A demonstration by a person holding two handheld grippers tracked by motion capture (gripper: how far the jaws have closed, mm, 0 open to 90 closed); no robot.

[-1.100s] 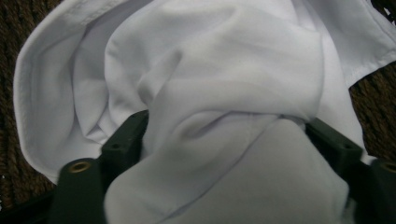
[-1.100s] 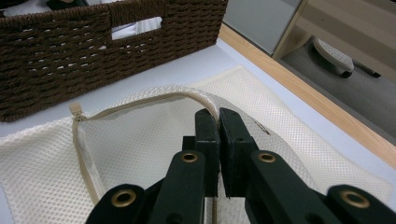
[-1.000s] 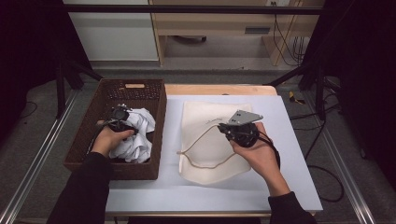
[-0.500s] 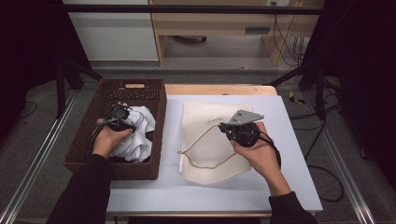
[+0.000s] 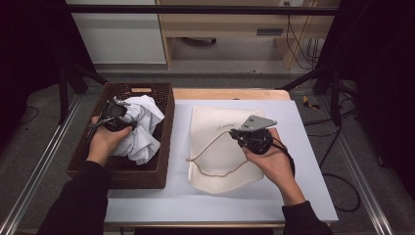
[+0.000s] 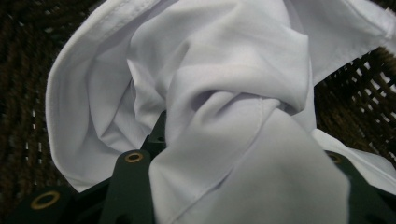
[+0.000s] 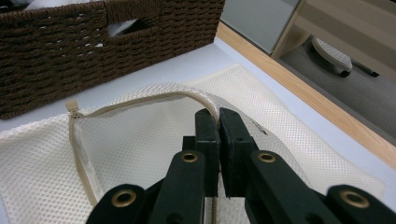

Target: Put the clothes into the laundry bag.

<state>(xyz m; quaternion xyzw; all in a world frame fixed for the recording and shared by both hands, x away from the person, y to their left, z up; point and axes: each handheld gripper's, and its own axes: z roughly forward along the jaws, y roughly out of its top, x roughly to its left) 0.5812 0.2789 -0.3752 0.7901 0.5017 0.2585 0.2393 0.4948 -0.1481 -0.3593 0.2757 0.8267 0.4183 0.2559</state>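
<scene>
Table (image 5: 313, 161): mesh bag (image 5: 215, 147) lies flat.
Basket (image 5: 164, 122): white shirt (image 5: 142, 122), just lifted partway out, ready for bagging.
Left gripper (image 5: 116, 113): jaws just closed, grasping shirt.
Right gripper (image 7: 218, 126): clenched on bag's zipper edge.

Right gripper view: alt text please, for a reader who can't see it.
The right gripper has its two black jaws shut on the zipper edge of a cream mesh laundry bag lying on the white table. A brown wicker basket stands behind the bag.
</scene>
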